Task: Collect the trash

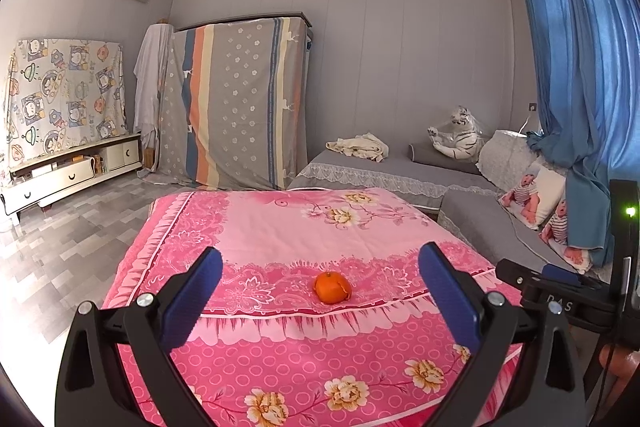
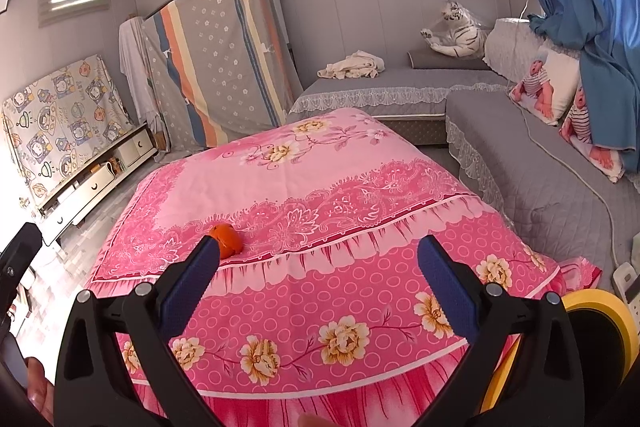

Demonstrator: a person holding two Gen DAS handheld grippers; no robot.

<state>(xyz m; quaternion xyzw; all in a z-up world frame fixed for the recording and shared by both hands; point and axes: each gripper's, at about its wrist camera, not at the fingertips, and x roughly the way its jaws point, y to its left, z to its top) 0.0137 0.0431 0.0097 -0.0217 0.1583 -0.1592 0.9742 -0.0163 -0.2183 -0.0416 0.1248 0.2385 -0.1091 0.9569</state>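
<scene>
Left wrist view: the left tool, fingers spread wide and grasping nothing, hovers near the orange peel, which lies on the pink floral cloth covering the table, near its front edge. Right wrist view: the right tool, likewise released, frames the cloth, with the peel just beyond its left finger and a yellow-rimmed bin at lower right.
</scene>
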